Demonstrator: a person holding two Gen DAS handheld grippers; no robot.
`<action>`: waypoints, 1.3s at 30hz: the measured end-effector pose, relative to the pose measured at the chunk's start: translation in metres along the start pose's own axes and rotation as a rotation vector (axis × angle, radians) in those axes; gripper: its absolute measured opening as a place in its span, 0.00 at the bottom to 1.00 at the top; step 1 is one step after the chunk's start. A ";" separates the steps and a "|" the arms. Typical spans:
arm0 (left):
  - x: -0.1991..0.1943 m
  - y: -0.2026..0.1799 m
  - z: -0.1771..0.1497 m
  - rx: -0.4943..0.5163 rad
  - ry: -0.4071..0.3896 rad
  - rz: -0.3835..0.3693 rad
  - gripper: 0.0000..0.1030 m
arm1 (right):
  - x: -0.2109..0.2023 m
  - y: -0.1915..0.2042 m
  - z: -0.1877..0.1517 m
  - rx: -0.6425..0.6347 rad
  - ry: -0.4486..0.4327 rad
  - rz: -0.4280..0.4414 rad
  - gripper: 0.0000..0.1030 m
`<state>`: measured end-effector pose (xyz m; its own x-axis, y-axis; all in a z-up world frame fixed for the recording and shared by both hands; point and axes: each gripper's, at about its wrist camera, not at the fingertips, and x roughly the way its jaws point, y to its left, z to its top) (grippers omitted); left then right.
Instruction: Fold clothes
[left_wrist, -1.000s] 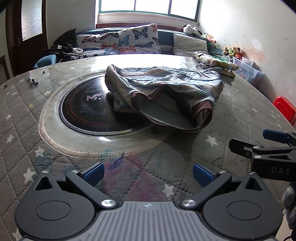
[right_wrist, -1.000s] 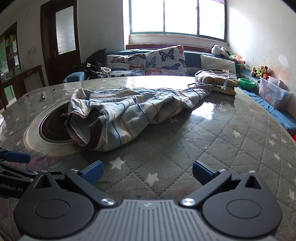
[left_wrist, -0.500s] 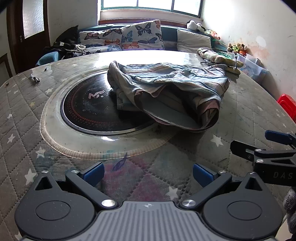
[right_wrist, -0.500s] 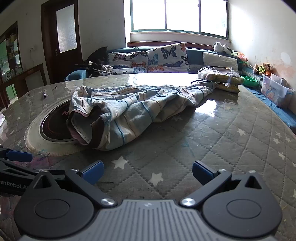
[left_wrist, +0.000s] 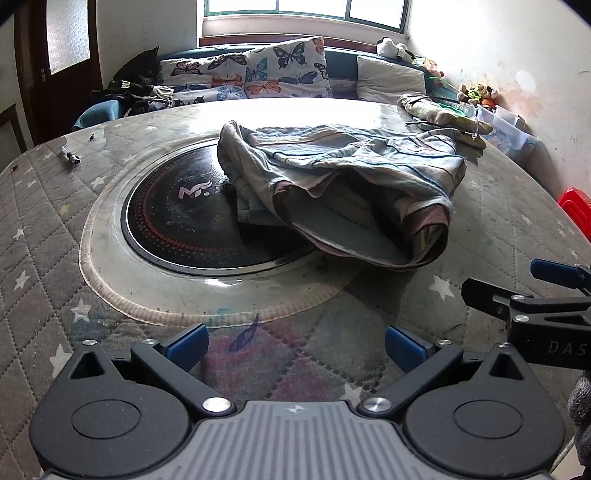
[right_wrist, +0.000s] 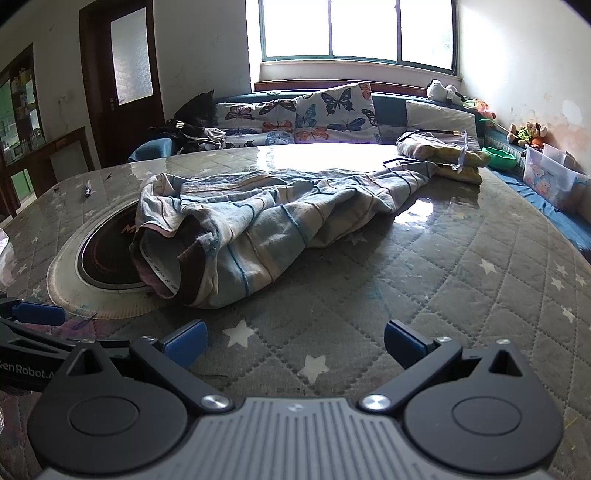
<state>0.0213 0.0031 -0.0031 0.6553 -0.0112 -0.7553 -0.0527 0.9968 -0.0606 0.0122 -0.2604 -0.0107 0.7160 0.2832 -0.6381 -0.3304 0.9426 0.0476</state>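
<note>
A crumpled blue, beige and brown striped garment (left_wrist: 343, 184) lies bunched on the round quilted table (left_wrist: 44, 229), partly over the black cooktop disc (left_wrist: 177, 218). It also shows in the right wrist view (right_wrist: 273, 221), its open hem facing me. My left gripper (left_wrist: 295, 347) is open and empty, above the table short of the garment. My right gripper (right_wrist: 295, 345) is open and empty, near the garment's near edge. The right gripper's fingers (left_wrist: 554, 273) show at the right of the left wrist view.
A second folded garment with a hanger (right_wrist: 439, 155) lies at the table's far right. A pen (left_wrist: 70, 157) lies at the far left. A sofa with butterfly cushions (right_wrist: 299, 118) stands behind; a red stool (left_wrist: 576, 210) and plastic bins (right_wrist: 554, 173) are on the right.
Both grippers have moved forward toward the garment, which looks larger and closer. Both stay open; the garment has not moved.
</note>
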 end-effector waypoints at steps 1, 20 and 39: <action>0.001 0.000 0.001 0.000 0.001 0.000 1.00 | 0.001 0.000 0.000 -0.001 0.001 0.001 1.00; 0.004 0.012 0.024 0.004 -0.032 -0.004 1.00 | 0.007 0.008 0.027 -0.035 -0.043 0.019 1.00; 0.022 0.051 0.090 -0.053 -0.138 0.097 0.99 | 0.045 0.044 0.083 -0.238 -0.043 0.105 0.74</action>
<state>0.1008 0.0606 0.0357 0.7421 0.0996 -0.6628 -0.1578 0.9871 -0.0284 0.0809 -0.1917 0.0269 0.6942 0.3890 -0.6056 -0.5359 0.8410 -0.0740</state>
